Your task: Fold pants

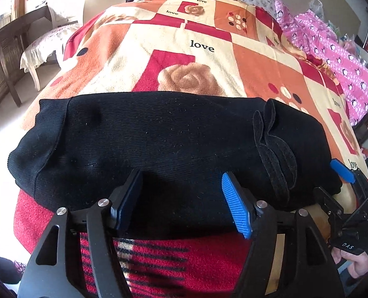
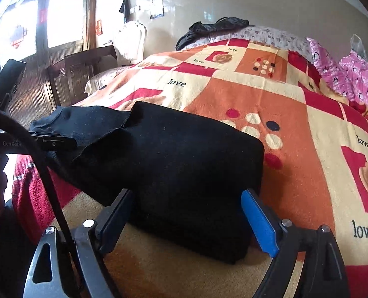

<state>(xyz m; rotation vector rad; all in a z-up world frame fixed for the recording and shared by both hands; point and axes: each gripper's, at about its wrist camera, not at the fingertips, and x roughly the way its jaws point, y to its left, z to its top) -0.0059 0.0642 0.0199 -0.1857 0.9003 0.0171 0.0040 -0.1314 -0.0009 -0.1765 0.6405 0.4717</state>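
So the black pants (image 1: pixel 159 144) are folded into a thick bundle lying across the near edge of the bed, on top of that orange, red and cream blanket (image 1: pixel 208 57) with "love" printed all over it. In the left wrist view the bundle stretches nearly the full width of the picture, ribbed knit, with a little ruffled bow-like trim (image 1: pixel 275 149) toward its right end.

Left tongs (image 1: pixel 184 203): wide apart, both blue pads sitting right at the near edge of the pants with fabric between them, but neither pad is squeezing anything, so nothing is held.

Right tongs (image 2: pixel 191 223): also spread wide, the right end of the bundle sits between the 2 pads. The blue pad looks just beside the fabric's corner; I can't see any pinch, so they're holding nothing too.

From the right wrist view a looser flap (image 2: pixel 84 124) of the pants sticks out at the far left end. The other gripper's blue fingertip (image 1: pixel 342 171) shows at the right edge of the left view, next to the pants' end. A pink penguin-print quilt (image 1: pixel 332 57) is bunched up along the bed's far right side.
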